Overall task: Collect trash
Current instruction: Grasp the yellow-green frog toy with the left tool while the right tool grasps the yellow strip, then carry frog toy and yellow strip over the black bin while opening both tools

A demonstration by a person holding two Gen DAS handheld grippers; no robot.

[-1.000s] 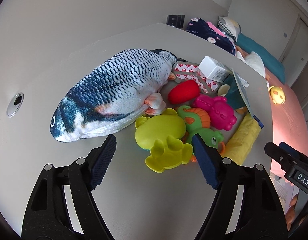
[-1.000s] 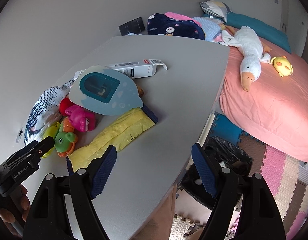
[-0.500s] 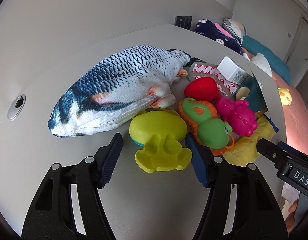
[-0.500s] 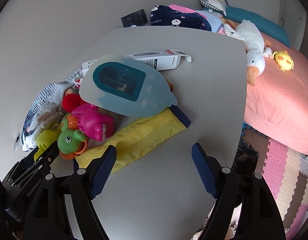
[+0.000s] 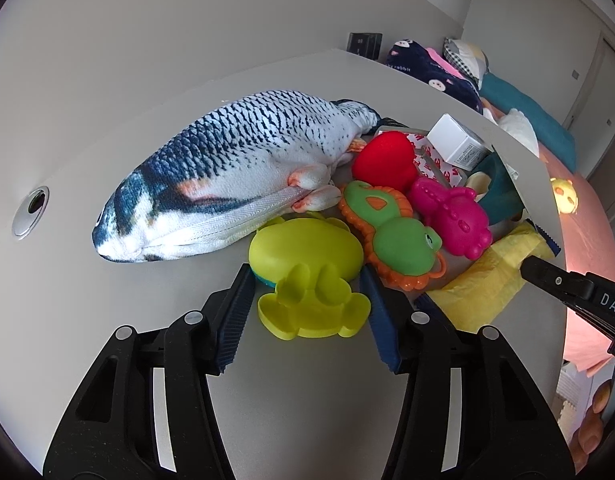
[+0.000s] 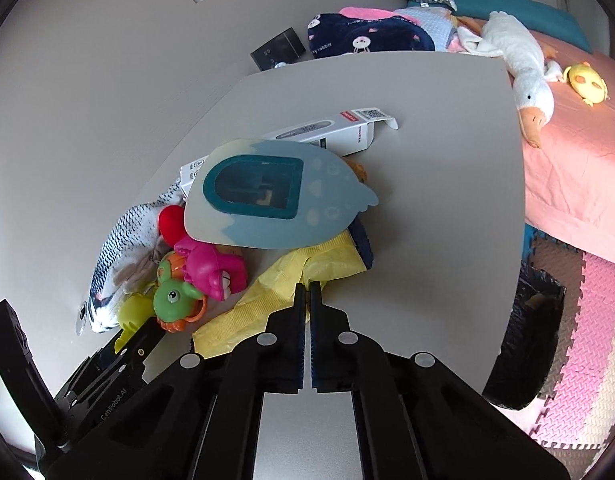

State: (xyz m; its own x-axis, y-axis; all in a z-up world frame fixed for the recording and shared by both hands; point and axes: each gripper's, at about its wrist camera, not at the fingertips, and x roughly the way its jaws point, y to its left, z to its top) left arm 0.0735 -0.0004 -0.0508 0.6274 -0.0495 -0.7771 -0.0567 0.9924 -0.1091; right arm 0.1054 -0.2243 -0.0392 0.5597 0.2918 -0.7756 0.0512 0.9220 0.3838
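Right tongs (image 6: 307, 292), wide a second ago, are now clamped on the yellow wrapper (image 6: 291, 280) on the counter (image 6: 427, 200); left tongs (image 5: 307, 296) are closing around the yellow-green toy (image 5: 307, 276); wrapper judged bin-ready.

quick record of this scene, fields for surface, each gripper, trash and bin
surface: grey table
left gripper: jaws closing around the yellow-green toy
right gripper: jaws shut on an edge of the yellow wrapper
other trash: white carton, blue card pack
toys: plush fish, green turtle, pink toy
bin: black-lined, on the floor beside the table
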